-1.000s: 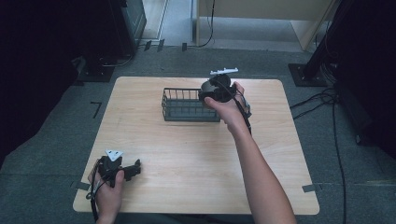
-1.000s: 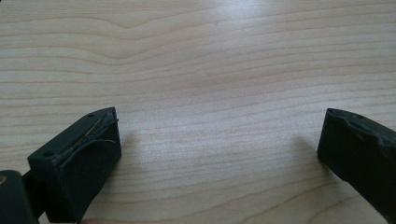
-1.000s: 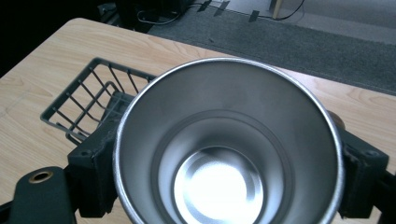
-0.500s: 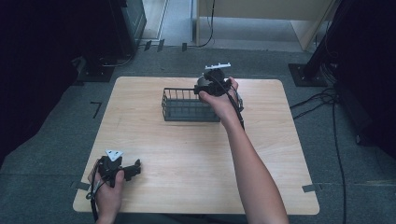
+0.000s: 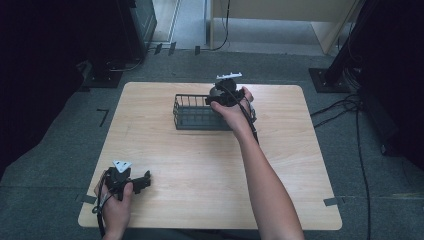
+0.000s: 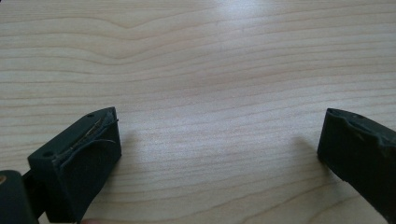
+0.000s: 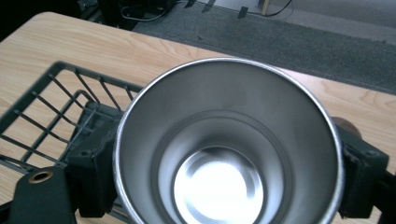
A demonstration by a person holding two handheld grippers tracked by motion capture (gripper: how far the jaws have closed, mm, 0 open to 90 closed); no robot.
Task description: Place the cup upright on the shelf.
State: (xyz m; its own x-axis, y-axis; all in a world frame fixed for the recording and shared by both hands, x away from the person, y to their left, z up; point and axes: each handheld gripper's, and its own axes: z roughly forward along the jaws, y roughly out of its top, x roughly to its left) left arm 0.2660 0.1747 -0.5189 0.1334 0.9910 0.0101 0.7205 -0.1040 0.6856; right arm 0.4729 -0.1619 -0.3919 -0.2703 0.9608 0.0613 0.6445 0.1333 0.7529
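While the right hand-held gripper (image 7: 224,182) grips the steel cup (image 7: 229,144) over the wire basket's (image 5: 192,117) right end, lower it upright (left hand-held gripper (image 5: 131,181) idles open near the surface's front-left corner).

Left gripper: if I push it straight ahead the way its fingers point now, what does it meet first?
Probably nothing on the table: ahead of the open left gripper lies bare wooden table. In the high view it points right, well short of the wire basket, though depth is unclear.
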